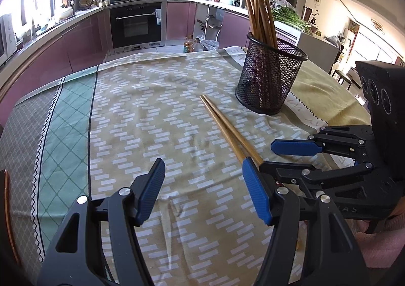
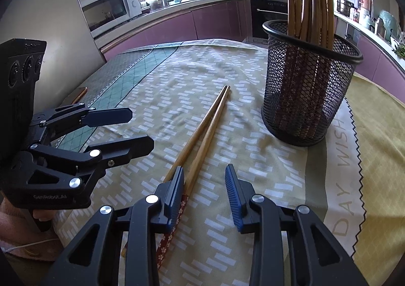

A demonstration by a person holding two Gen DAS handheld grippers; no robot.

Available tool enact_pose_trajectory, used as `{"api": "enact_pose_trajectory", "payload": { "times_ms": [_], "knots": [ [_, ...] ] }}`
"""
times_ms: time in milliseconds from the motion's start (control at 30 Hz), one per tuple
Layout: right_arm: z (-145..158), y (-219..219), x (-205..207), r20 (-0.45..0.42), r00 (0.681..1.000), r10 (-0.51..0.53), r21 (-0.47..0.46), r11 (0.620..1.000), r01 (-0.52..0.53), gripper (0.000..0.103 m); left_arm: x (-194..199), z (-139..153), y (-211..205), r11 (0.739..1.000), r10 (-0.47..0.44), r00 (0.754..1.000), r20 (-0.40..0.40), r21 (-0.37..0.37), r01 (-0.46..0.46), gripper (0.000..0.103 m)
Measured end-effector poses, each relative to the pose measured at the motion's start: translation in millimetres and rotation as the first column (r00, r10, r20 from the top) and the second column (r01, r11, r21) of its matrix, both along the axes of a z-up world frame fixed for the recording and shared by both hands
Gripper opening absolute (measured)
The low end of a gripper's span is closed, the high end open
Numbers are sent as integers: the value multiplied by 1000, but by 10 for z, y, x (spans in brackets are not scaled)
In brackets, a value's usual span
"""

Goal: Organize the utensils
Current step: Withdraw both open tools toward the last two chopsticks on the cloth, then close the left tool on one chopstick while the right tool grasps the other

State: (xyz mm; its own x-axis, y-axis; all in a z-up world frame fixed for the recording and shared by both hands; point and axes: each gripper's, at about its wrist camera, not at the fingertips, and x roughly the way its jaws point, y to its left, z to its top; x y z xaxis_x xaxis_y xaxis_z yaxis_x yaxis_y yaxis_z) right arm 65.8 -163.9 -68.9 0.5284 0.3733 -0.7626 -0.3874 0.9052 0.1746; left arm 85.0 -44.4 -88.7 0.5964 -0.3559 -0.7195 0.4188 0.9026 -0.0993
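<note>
Right claw [image 2: 204, 194] stands unclenched over the chopsticks [image 2: 202, 134], their patterned ends beside its left pad.

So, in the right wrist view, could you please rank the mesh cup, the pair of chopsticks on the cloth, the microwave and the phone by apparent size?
1. Mesh cup
2. Pair of chopsticks, longer but thin
3. Microwave, farther away, so it looks smaller than it is
4. Phone

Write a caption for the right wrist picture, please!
Open right tongs reach for two chopsticks lying beside a mesh cup of chopsticks.
</note>
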Motion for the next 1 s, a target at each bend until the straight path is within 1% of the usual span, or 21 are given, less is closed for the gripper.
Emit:
{"api": "enact_pose_trajectory", "payload": {
  "times_ms": [200, 233, 400, 467, 567, 700, 833, 1000],
  "knots": [
    [-10, 40, 175, 5, 1000, 2, -24, 1000, -2, 31, -1, -10, 4, 1000, 2, 1000, -2, 3, -2, 62],
    [-10, 45, 203, 5, 1000, 1, -23, 1000, -1, 30, 2, -13, 6, 1000, 2, 1000, -2, 4, -2, 62],
    [-12, 18, 300, -1, 1000, -14, -13, 1000, 14, 19, 16, -22, -22, 1000, -12, 1000, -5, 10, 12, 60],
    [-17, -25, 308, -9, 1000, -26, 6, 1000, 26, 13, 29, -21, -41, 1000, -20, 1000, -7, 11, 20, 58],
    [-28, -107, 293, -24, 999, -42, 35, 998, 43, 7, 51, -29, -88, 999, -33, 999, -16, 18, 34, 55],
    [-24, -175, 252, -31, 998, -60, 53, 997, 61, 6, 76, -39, -160, 998, -62, 998, -29, 16, 62, 52],
    [-12, -222, 216, -31, 997, -72, 62, 995, 74, 6, 123, -56, -249, 996, -80, 996, -45, 30, 82, 46],
    [-22, -309, 169, -33, 996, -78, 68, 994, 80, 6, 180, -69, -340, 994, -99, 993, -59, 37, 101, 40]
  ]
}}
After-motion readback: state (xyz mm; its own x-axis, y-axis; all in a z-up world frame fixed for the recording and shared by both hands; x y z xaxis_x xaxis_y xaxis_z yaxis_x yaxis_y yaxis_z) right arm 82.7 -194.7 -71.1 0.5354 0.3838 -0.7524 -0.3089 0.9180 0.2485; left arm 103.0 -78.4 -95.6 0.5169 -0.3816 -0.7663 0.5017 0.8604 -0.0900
